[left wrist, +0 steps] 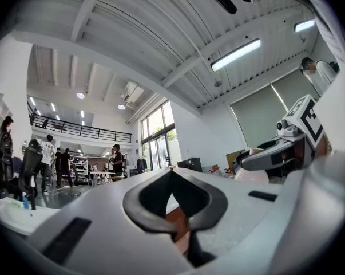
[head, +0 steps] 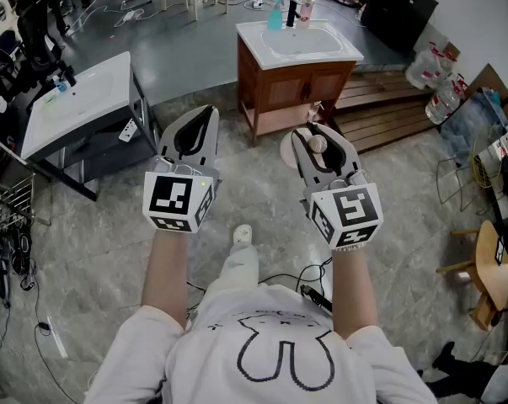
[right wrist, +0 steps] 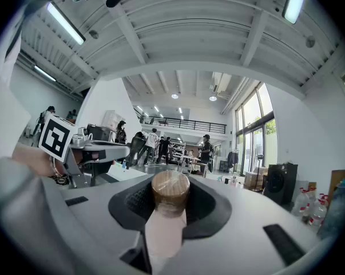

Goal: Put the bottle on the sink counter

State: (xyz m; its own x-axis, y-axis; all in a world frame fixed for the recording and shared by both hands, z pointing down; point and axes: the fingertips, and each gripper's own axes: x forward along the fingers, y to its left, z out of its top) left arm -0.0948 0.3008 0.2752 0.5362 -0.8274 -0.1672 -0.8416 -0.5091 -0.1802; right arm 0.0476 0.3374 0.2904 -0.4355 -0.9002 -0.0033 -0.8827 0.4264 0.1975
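Right gripper (head: 314, 133): fingers clamped on a pale pink bottle (head: 318, 145), brown cap pointing forward, held in the air.
Left gripper (head: 205, 114): fingers closed together, nothing between them.
Sink desk (head: 252, 40): well ahead of the bottle.

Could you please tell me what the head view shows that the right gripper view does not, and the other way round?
Only the head view shows the wooden cabinet under the sink and the wooden pallets beside it. Only the right gripper view shows the ceiling with its strip lights and the railed balcony far off. Both show the right hand-held gripper shut on the brown-capped bottle, and the left hand-held gripper, shut and empty, beside it.
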